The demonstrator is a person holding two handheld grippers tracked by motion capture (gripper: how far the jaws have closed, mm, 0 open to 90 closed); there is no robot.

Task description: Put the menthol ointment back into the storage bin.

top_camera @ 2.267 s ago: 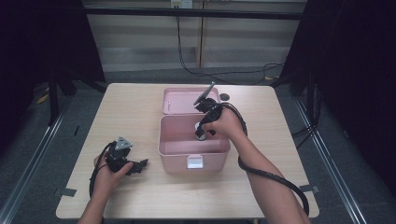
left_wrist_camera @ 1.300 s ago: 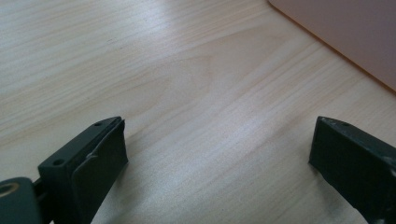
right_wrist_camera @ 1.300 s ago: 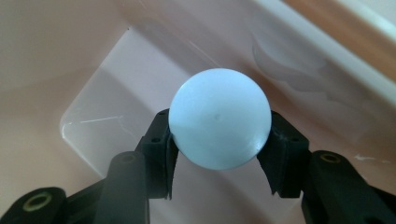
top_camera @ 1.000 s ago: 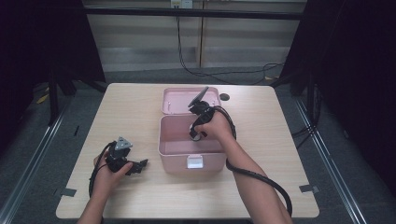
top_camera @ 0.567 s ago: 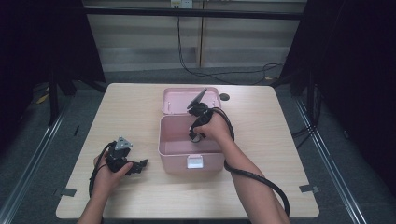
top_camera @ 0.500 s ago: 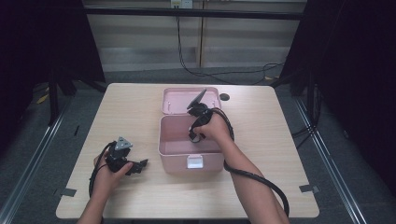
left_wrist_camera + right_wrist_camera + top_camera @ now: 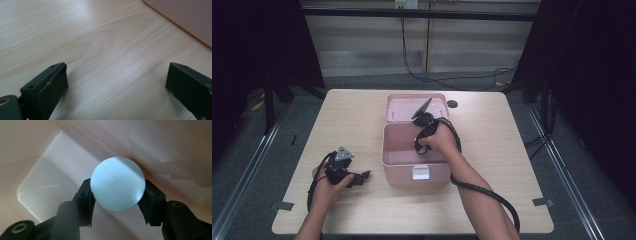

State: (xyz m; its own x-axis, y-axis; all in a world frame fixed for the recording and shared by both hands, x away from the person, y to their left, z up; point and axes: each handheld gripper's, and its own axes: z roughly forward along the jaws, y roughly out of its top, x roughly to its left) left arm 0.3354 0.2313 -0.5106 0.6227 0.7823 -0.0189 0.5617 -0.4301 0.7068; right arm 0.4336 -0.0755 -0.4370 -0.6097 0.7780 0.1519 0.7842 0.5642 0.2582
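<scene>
— Grippers, how do they stand?
— Right gripper (image 7: pixel 117 202) clamps a pale blue ball (image 7: pixel 117 183) between its pads, held inside the pink box (image 7: pixel 399 165). Left gripper (image 7: pixel 117 82) rests on the table (image 7: pixel 100 50) beside the box, jaws spread wide, nothing between.

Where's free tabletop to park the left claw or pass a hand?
Bare wood lies left of the pink box, beyond the left claw, and right of the box to the table edge. Crowded at centre: the box, its lid, and the right claw gripping a pale ball.
</scene>
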